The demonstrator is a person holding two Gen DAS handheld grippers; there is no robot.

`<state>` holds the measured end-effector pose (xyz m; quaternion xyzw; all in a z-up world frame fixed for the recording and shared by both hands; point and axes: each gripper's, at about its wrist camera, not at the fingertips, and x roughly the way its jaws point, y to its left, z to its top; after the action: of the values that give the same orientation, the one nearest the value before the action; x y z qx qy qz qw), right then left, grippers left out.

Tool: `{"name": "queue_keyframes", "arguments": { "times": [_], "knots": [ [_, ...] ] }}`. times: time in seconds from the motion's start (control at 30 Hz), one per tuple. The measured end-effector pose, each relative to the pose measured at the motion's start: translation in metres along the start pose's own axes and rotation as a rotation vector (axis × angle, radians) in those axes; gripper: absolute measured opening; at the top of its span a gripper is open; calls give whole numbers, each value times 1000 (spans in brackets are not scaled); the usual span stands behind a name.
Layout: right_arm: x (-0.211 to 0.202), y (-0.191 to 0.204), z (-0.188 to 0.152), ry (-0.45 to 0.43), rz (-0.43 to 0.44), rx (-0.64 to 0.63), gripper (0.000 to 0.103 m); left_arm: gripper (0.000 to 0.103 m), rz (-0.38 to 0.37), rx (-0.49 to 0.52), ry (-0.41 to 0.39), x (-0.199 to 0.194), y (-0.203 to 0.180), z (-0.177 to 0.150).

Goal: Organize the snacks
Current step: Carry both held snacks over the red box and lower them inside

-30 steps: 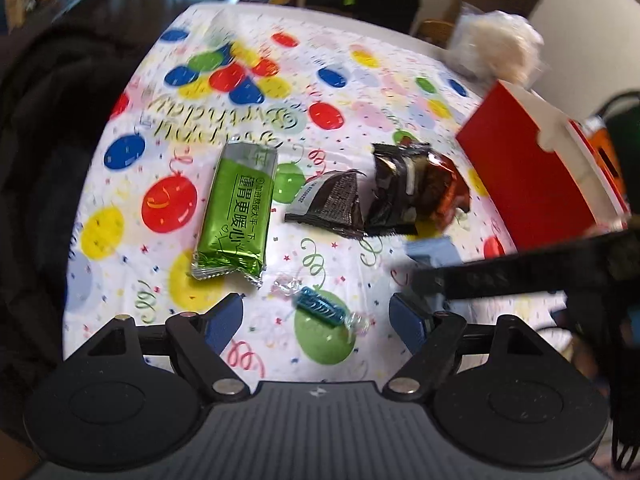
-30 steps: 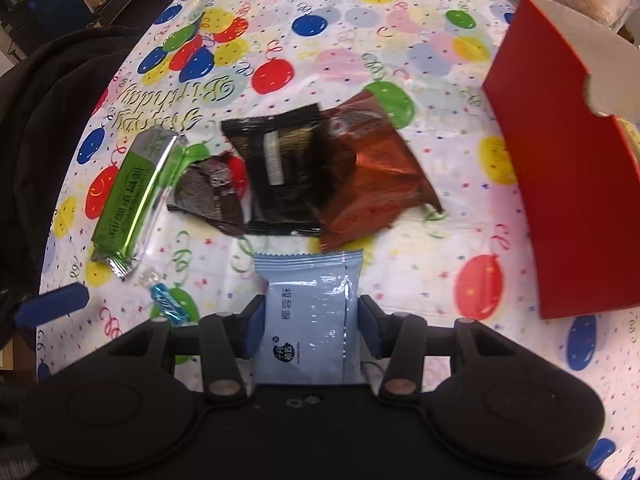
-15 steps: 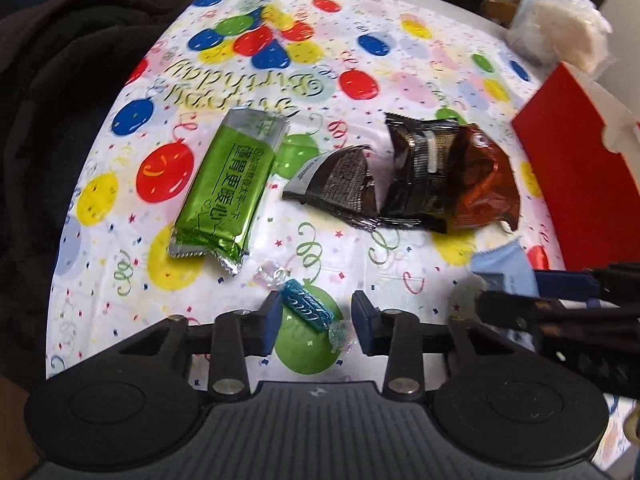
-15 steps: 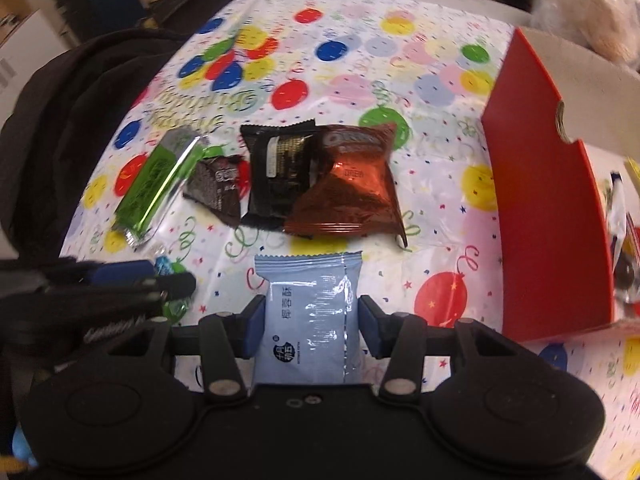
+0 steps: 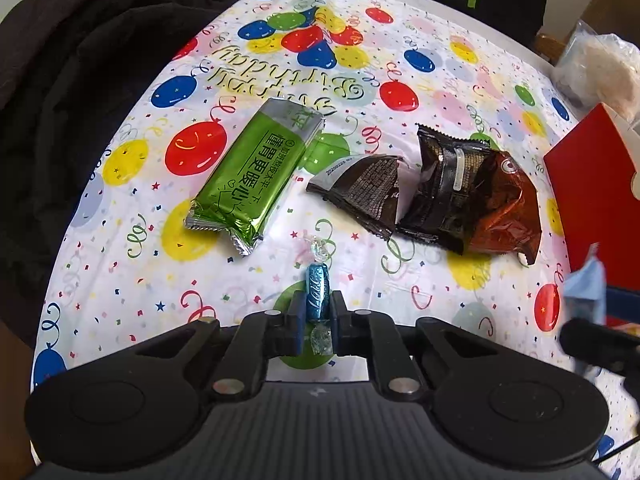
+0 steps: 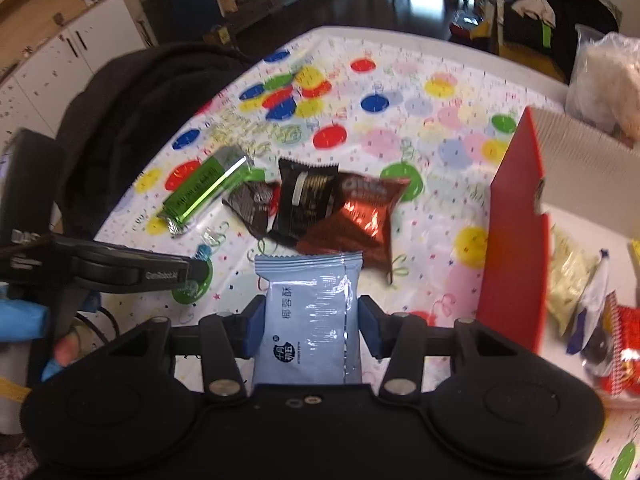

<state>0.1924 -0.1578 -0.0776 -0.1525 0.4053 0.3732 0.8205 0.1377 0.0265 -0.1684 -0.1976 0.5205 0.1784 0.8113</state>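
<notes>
the left gripper (image 5: 318, 312) has its jaws pinched tight on the small blue foil-wrapped candy with clear twisted ends (image 5: 317, 292), low in the middle of the left wrist view, just above the balloon-print birthday tablecloth (image 5: 420, 80). the right gripper (image 6: 310, 320) grips the pale blue plastic snack packet (image 6: 310, 312) by its two long edges, at the bottom centre of the right wrist view.

to do this step well, the candy should probably be lifted straight up before any sideways travel, since only its narrow body sits between the pads and a drag across the cloth could twist it loose. the packet looks securely held (flat, squarely between the pads), so the main care is likely to clear the near wall of the red cardboard box (image 6: 516, 240) at the right of the frame before letting go inside.

the green foil bar (image 5: 256, 172), the small dark triangular packet (image 5: 364, 188), the black packet (image 5: 448, 184) and the copper-brown foil bag (image 5: 508, 208) lie loose mid-frame.

the box is cut off at the right edge in both views, its contents blurred and hard to name. the brown bag is partly covered by the black packet. whether the candy has left the cloth cannot be told.
</notes>
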Motion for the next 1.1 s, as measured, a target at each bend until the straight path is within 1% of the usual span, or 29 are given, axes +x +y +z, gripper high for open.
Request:
{"name": "queue_keyframes", "arguments": {
  "times": [0.17, 0.33, 0.47, 0.77, 0.83, 0.9, 1.1],
  "knots": [
    [-21, -17, 0, -35, 21, 7, 47, 12, 2, -32, -27, -11, -6, -1],
    [-43, -37, -3, -72, 30, 30, 47, 12, -26, -45, -62, -34, -19, -3],
    [-60, -58, -6, -99, 27, 61, 47, 12, -61, -29, -86, -54, -37, -3],
    [-95, -118, -14, -158, -36, 152, 47, 12, -158, 65, -147, -89, -98, 6],
    [-102, -132, -15, -171, -54, 177, 47, 12, -176, 101, -160, -95, -115, 9],
    [-108, -147, -17, -183, -72, 202, 47, 12, -178, 146, -182, -99, -132, 10],
    [-122, -190, -20, -205, -134, 254, 47, 12, -227, 240, -197, -105, -185, 19]
  ]
}}
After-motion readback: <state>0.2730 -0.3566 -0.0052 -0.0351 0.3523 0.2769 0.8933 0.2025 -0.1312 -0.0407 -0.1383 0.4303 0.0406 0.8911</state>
